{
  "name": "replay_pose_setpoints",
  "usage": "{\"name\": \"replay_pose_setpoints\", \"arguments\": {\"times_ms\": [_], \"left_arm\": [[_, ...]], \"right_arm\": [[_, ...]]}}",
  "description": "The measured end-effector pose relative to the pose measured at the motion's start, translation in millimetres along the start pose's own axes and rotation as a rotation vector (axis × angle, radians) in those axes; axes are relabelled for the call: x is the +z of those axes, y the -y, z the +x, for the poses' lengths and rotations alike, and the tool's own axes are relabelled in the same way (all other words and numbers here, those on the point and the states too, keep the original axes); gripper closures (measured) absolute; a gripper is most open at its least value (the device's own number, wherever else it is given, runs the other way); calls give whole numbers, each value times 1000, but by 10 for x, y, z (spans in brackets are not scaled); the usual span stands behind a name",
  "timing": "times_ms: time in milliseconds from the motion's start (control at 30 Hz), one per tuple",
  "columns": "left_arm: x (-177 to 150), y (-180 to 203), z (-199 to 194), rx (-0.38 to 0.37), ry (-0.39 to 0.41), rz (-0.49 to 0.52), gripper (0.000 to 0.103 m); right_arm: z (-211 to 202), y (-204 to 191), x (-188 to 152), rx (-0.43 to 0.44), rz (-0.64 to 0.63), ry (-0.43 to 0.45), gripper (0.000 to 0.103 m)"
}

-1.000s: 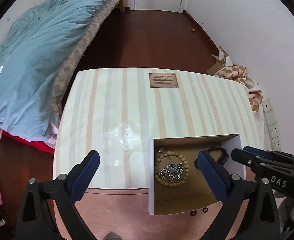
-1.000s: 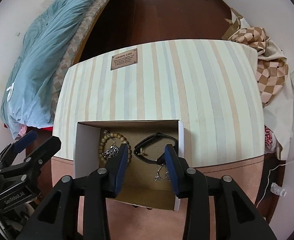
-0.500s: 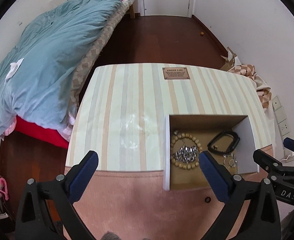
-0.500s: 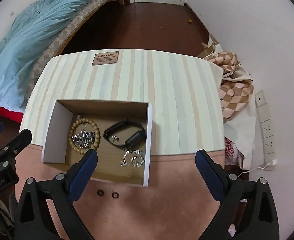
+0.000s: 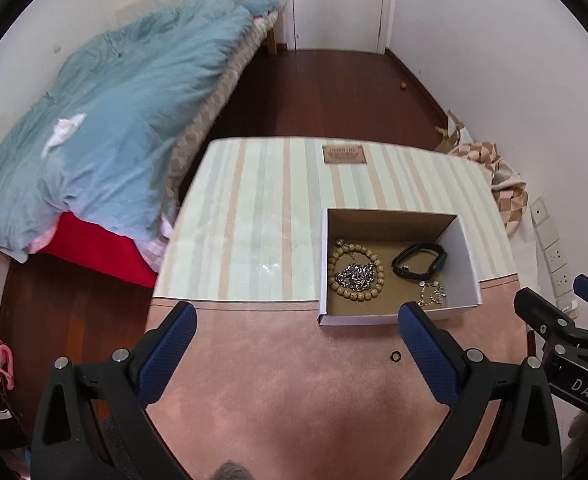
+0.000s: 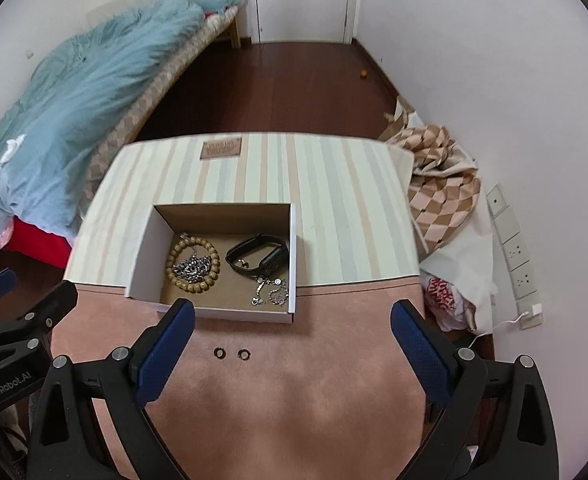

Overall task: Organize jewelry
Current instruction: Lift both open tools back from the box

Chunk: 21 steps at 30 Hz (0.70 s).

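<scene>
Grippers, left (image 5: pixel 296 344) and right (image 6: pixel 292 340), are both hovering wide open and empty, needing a low, gentle pinch on two small dark metal rings (image 6: pixel 232 353) lying at six o'clock of the white cardboard jewelry box (image 6: pixel 292 240).

A box (image 6: pixel 294 264) sits mid-frame on the table (image 6: pixel 334 184); inside, a bead bracelet (image 6: pixel 192 264) lies left, a band (image 6: pixel 260 258) right, a chain (image 6: pixel 270 294) below it. Two rings (image 6: pixel 231 353) lie below the box.
</scene>
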<state>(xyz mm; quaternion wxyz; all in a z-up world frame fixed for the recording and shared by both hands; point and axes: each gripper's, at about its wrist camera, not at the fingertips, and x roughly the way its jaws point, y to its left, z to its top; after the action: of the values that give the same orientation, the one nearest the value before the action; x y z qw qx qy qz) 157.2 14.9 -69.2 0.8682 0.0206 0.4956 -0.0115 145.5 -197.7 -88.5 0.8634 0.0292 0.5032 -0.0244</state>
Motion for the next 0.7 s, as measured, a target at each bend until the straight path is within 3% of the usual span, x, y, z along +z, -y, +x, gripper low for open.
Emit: {"name": "replay_pose_setpoints", "arguments": {"times_ms": [333,700], "left_arm": [[-143,43,-702,-25,100,-4,0],[-280,75,-1117,-22,172,-7,0]], "right_arm": [[-804,41,-215,-18,9,136,4],[-1344,144,-331,-16,34,225,3]]}}
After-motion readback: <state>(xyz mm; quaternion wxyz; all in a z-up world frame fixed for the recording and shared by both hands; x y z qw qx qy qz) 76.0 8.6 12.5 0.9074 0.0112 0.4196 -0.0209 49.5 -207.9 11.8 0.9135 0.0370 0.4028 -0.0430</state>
